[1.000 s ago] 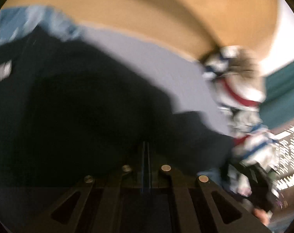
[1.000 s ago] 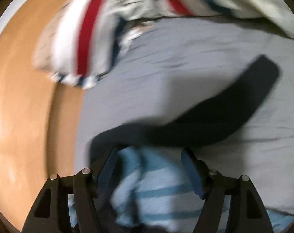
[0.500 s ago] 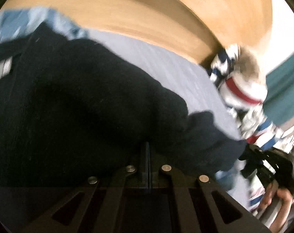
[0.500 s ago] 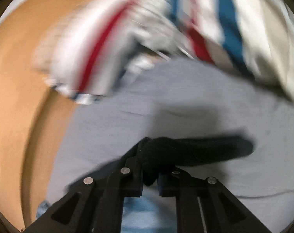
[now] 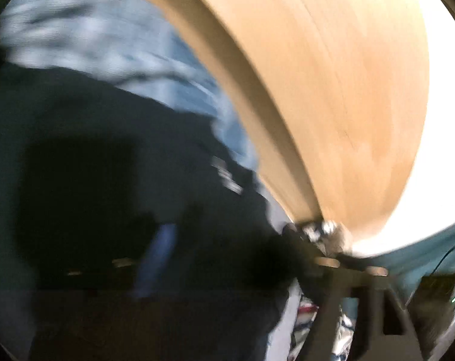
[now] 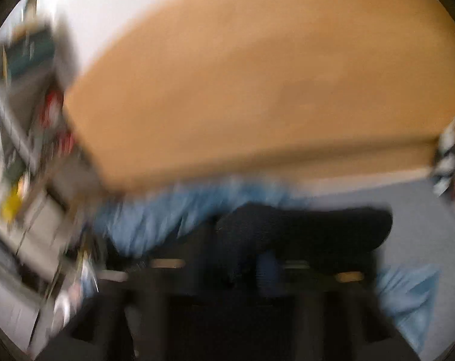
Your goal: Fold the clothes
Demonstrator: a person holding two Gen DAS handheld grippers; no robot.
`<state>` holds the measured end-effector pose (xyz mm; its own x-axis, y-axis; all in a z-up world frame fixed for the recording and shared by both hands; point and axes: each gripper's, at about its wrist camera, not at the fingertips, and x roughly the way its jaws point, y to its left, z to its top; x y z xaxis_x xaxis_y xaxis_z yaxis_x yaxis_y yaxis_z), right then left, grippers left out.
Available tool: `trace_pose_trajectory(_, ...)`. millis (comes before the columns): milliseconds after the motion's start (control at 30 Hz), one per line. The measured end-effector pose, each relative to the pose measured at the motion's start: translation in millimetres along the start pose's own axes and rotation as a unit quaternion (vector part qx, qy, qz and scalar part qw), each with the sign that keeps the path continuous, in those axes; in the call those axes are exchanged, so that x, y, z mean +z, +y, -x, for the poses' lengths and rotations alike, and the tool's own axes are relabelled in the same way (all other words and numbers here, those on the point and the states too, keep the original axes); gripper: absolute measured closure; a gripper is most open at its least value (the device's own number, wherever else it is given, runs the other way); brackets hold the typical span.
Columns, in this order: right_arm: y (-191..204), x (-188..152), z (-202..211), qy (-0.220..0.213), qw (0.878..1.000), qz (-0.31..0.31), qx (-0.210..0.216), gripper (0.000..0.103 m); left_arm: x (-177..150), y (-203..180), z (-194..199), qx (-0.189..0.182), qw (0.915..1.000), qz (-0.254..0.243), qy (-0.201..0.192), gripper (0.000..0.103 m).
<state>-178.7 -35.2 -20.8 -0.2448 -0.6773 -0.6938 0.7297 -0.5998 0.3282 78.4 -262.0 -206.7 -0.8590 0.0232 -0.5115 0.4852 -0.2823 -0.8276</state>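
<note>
The dark navy garment (image 5: pixel 107 180) lies spread on the grey bed sheet (image 6: pixel 422 219), close under both cameras, with a light blue garment (image 5: pixel 92 39) bunched on its far side against the wooden headboard (image 5: pixel 332 90). This looks like the dark piece being laid out for a fold, with the blue one pushed aside to wait. A red, white and blue striped garment (image 6: pixel 453 165) sits at the far right edge of the sheet, well apart.

The left gripper (image 5: pixel 236 258) has just been opening; its jaws stand wide, one blue pad at the left and the other arm far right, with dark cloth under and between them, apparently released. The right gripper (image 6: pixel 230 258) has also just been opening. A fold of the dark garment's sleeve (image 6: pixel 302 228) lies across its jaws, but heavy blur hides whether the pads press it.
</note>
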Motion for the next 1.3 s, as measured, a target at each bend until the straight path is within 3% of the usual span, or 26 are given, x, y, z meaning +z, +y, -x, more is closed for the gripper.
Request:
trace_pose_trajectory(67,1,-26,-30,0.057,0.998,-0.015,-0.005,0.038,6,21,16,0.008,0.9997,0.022,0.005,0.024)
trace_pose_trajectory(167,-37,-61,-38,0.071,0.99,-0.12,-0.001,0.038,11,24,25,0.006,0.9998,0.012,0.013,0.024)
trace_pose_trajectory(233,-82,-80,-25,0.057,0.968,-0.245,0.016,0.039,10,14,20,0.001,0.9997,-0.01,0.024,0.024)
trace_pose_trajectory(300,-118,-97,-10,0.044,0.944,-0.328,0.012,0.041,9,2,12,0.001,0.9988,-0.035,0.034,0.024)
trace_pose_trajectory(433,-158,-110,-1,0.025,0.934,-0.355,-0.041,0.041,2,-33,-16,0.04,0.9911,-0.117,0.049,0.024)
trace_pose_trajectory(567,-168,-107,-16,0.013,0.926,-0.377,-0.004,0.042,-6,-69,-51,0.081,0.9758,-0.198,0.046,0.024)
trace_pose_trajectory(667,-172,-95,-32,0.008,0.934,-0.357,-0.023,0.045,-13,-88,-82,0.123,0.9615,-0.239,0.06,0.026)
trace_pose_trajectory(700,-173,-90,-38,0.007,0.937,-0.348,-0.033,0.046,-16,-90,-94,0.14,0.956,-0.247,0.075,0.037)
trace_pose_trajectory(733,-175,-84,-44,0.002,0.941,-0.335,-0.043,0.051,-20,-92,-105,0.156,0.9509,-0.253,0.086,0.068)
trace_pose_trajectory(767,-179,-80,-49,-0.003,0.943,-0.328,-0.054,0.064,-22,-92,-112,0.17,0.9479,-0.254,0.09,0.087)
trace_pose_trajectory(800,-184,-77,-52,-0.006,0.943,-0.327,-0.067,0.073,-24,-91,-115,0.179,0.948,-0.249,0.084,0.093)
trace_pose_trajectory(833,-189,-76,-53,-0.009,0.942,-0.327,-0.078,0.096,-24,-91,-107,0.169,0.9542,-0.237,0.066,0.093)
trace_pose_trajectory(900,-200,-78,-44,-0.036,0.935,-0.339,-0.094,0.097,-20,-91,-78,0.115,0.9711,-0.209,0.01,0.093)
trace_pose_trajectory(933,-207,-80,-38,-0.053,0.931,-0.347,-0.101,0.098,-19,-91,-60,0.093,0.9754,-0.199,-0.019,0.093)
trace_pose_trajectory(1033,-230,-96,-25,-0.076,0.909,-0.394,-0.112,0.102,-28,-79,-30,0.091,0.9768,-0.186,-0.054,0.093)
trace_pose_trajectory(1133,-244,-115,-20,-0.081,0.889,-0.443,-0.088,0.098,-38,-57,-28,0.115,0.9795,-0.163,-0.03,0.093)
trace_pose_trajectory(1200,-238,-118,-15,-0.084,0.889,-0.442,-0.079,0.095,-42,-42,-27,0.131,0.9823,-0.131,-0.022,0.093)
trace_pose_trajectory(1300,-220,-108,-12,-0.082,0.908,-0.404,-0.076,0.088,-40,-24,-20,0.139,0.9873,-0.072,-0.026,0.093)
